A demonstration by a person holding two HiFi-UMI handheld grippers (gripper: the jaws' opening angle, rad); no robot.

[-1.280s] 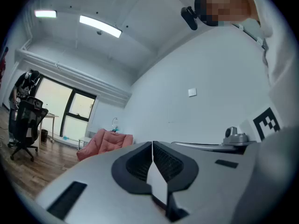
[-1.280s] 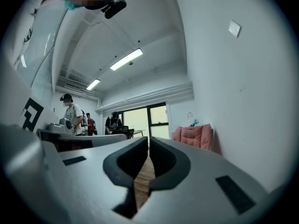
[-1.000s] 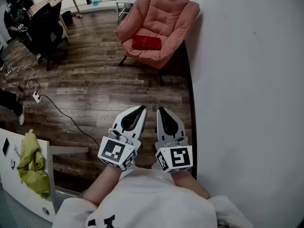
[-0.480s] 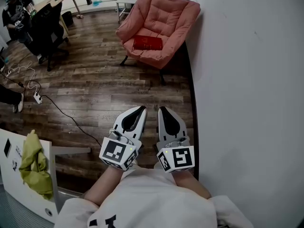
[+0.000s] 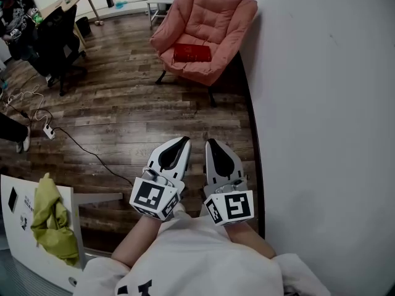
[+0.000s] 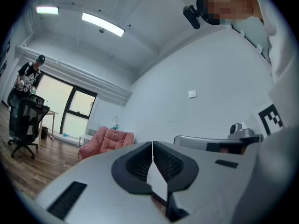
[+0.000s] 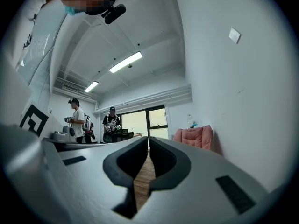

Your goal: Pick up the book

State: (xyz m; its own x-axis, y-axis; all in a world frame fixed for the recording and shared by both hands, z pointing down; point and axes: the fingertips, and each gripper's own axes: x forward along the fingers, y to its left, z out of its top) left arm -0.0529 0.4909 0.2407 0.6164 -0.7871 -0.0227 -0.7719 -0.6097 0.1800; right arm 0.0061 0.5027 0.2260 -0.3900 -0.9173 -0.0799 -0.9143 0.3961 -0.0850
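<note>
A red book (image 5: 191, 52) lies flat on the seat of a pink armchair (image 5: 217, 23) far ahead, against the white wall. My left gripper (image 5: 184, 142) and right gripper (image 5: 209, 143) are held side by side close to my body, both pointing level toward the chair and well short of it. Both are shut with nothing between the jaws. In the left gripper view (image 6: 152, 143) the armchair (image 6: 106, 141) is small in the distance. The right gripper view (image 7: 148, 139) shows the chair (image 7: 194, 136) at its right; the book is not visible in either gripper view.
A white wall (image 5: 321, 103) runs along my right. A black cable and a power strip (image 5: 48, 131) lie on the wood floor at left. A black office chair (image 5: 52, 42) and a desk stand at far left. A white board with a green cloth (image 5: 52, 221) is near left. Two people (image 7: 77, 120) stand far off.
Both grippers have drifted forward together over the floor, staying shut. The armchair and the book sit slightly higher in the head view, and the white board with the green cloth has slid lower right.
</note>
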